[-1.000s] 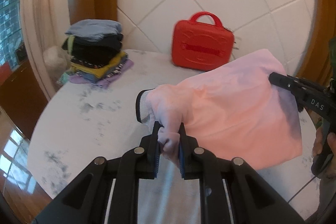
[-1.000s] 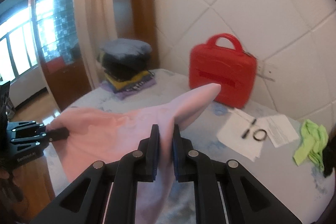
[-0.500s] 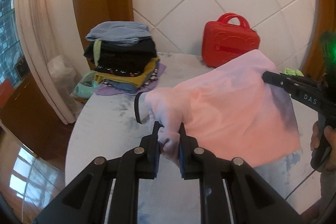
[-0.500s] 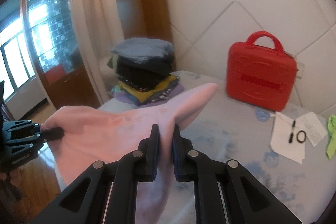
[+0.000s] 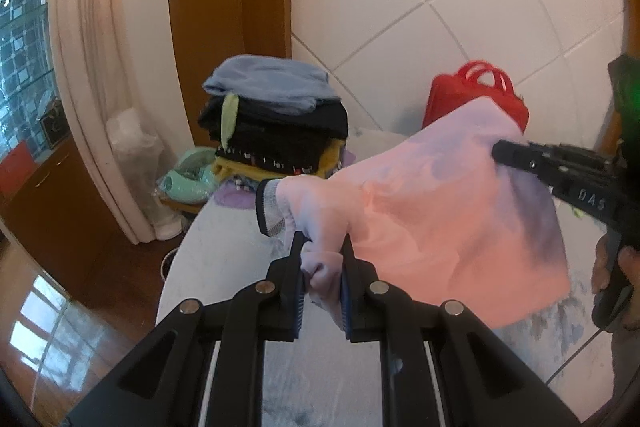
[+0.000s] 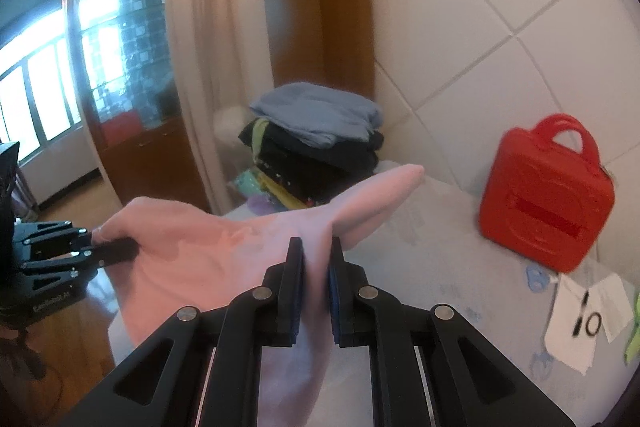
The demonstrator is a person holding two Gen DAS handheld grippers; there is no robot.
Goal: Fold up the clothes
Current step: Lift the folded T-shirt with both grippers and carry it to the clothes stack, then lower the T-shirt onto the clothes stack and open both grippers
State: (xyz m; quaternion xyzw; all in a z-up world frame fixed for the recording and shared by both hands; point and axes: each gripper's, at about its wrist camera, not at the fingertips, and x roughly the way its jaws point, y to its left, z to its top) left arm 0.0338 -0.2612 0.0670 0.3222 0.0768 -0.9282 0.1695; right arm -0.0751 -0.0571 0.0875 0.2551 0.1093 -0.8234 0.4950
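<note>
A pink garment (image 5: 432,219) hangs stretched in the air between both grippers above the white table (image 5: 320,379). My left gripper (image 5: 322,255) is shut on a bunched corner of it, near a dark-trimmed collar edge (image 5: 266,211). My right gripper (image 6: 316,255) is shut on the opposite edge of the pink garment (image 6: 224,251); it also shows from the side in the left wrist view (image 5: 508,151). The left gripper shows at the left of the right wrist view (image 6: 120,251). A stack of folded clothes (image 5: 276,123) stands at the table's far left (image 6: 320,143).
A red plastic case (image 6: 548,195) stands against the tiled wall, partly hidden by the garment in the left wrist view (image 5: 476,95). Papers with a pen and a ring (image 6: 584,323) lie at the right. A curtain (image 5: 100,67) and wooden floor (image 5: 60,315) lie left of the table.
Both grippers have swung left with the pink garment held taut. The clothes stack now sits nearer the centre of both views and the red case has shifted right.
</note>
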